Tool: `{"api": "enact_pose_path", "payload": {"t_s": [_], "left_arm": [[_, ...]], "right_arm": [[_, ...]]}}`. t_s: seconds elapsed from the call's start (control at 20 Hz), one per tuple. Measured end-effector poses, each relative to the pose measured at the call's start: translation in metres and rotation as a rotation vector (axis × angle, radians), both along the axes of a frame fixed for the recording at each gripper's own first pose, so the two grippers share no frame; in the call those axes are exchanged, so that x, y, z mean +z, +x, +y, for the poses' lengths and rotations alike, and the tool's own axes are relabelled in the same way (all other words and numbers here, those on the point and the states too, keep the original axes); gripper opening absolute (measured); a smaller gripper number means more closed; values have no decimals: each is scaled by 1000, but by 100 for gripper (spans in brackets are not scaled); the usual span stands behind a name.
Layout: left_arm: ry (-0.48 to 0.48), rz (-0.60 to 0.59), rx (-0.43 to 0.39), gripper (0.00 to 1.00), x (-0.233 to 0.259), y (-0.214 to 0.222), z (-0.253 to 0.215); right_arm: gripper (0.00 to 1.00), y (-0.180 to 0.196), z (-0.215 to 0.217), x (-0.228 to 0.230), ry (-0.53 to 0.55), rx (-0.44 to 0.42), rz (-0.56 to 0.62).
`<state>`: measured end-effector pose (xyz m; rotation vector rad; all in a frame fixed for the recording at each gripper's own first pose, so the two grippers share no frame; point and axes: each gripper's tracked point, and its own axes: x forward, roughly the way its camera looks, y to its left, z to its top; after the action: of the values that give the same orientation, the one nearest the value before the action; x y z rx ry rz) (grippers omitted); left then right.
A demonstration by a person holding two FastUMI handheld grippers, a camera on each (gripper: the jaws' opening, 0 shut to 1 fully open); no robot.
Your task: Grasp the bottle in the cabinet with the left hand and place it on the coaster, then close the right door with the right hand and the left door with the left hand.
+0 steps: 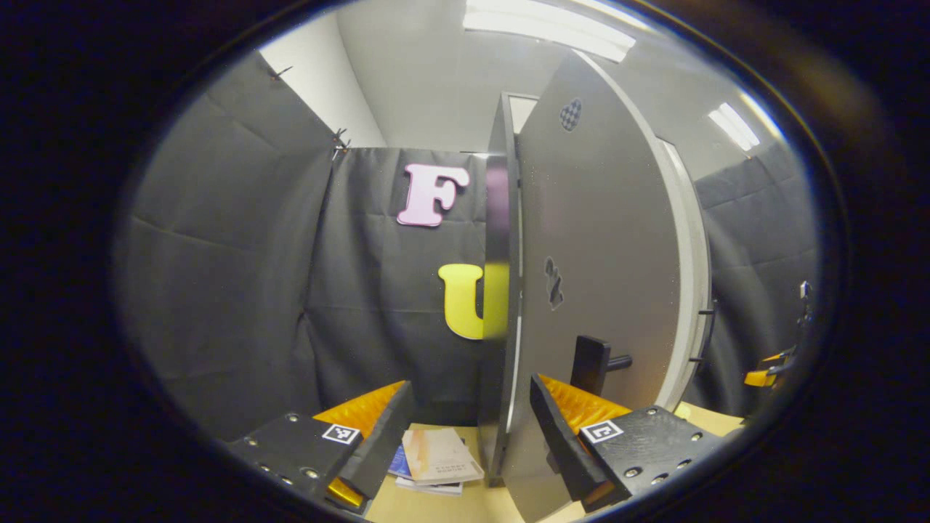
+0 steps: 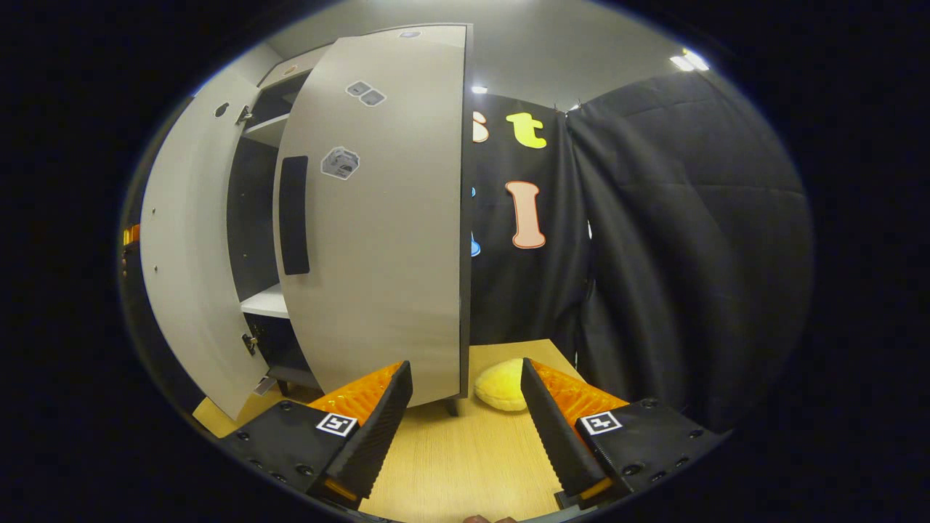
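Both cabinet doors stand open. In the right gripper view the right door (image 2: 378, 218) swings out toward the right tongs (image 2: 465, 414), which are spread wide and empty above the wooden surface (image 2: 465, 465), with a yellow object (image 2: 501, 385) just beyond them. In the left gripper view the left door (image 1: 603, 290) stands edge-on just ahead of the left tongs (image 1: 472, 428), also released; some books (image 1: 436, 457) lie on the surface near its foot. I cannot make out the bottle or the coaster. The step in hand looks like door closing: lay a finger flat against the right door's outer face near its free edge and push smoothly, keeping the fingers clear of the closing gap.
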<state>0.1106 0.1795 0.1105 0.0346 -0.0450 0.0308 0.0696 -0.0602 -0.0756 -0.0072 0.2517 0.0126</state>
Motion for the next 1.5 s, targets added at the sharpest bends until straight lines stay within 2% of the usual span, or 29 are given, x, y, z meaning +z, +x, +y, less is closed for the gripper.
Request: {"api": "enact_pose_path", "payload": {"t_s": [0.05,0.15,0.2,0.45,0.5,0.6,0.7,0.9,0.95,1.0,1.15,1.2,1.35,1.4,1.45,1.5], "left_arm": [[11,6,-11,99,0,2,-10],[32,13,-38,88,0,5,-36],[36,14,-46,99,0,8,-50],[-19,-11,-23,99,-7,24,-110],[-34,-14,-32,94,-8,28,-123],[-51,-22,-34,96,-6,29,-140],[-31,-18,-19,99,-5,22,-145],[34,-1,41,99,-16,-8,-147],[31,3,53,99,-20,-18,-149],[15,6,63,99,-24,-26,-152],[-54,-14,83,100,-27,-48,-154],[-78,-27,90,94,-27,-55,-154],[-148,-67,106,94,-21,-79,-163],[-160,-81,108,94,-16,-86,-165],[-162,-100,113,94,-9,-92,-164],[-160,-112,127,99,0,-95,-161]], "right_arm": [[95,1,2,1,7,1,-2],[95,4,3,1,10,6,-3],[96,5,3,1,10,8,-5],[95,6,-6,6,13,6,-28],[95,7,-8,7,16,3,-33],[95,7,-16,10,19,-4,-42],[92,8,-24,13,25,-13,-53],[95,12,-41,28,30,-40,-85],[92,14,-43,35,32,-41,-98],[95,18,-45,41,32,-40,-113],[96,26,-51,66,17,-26,-161],[96,29,-52,77,10,-15,-182],[96,37,-51,99,16,16,-205],[92,41,-48,104,24,38,-207],[95,42,-46,109,35,53,-214],[95,45,-46,115,47,62,-222]]}}
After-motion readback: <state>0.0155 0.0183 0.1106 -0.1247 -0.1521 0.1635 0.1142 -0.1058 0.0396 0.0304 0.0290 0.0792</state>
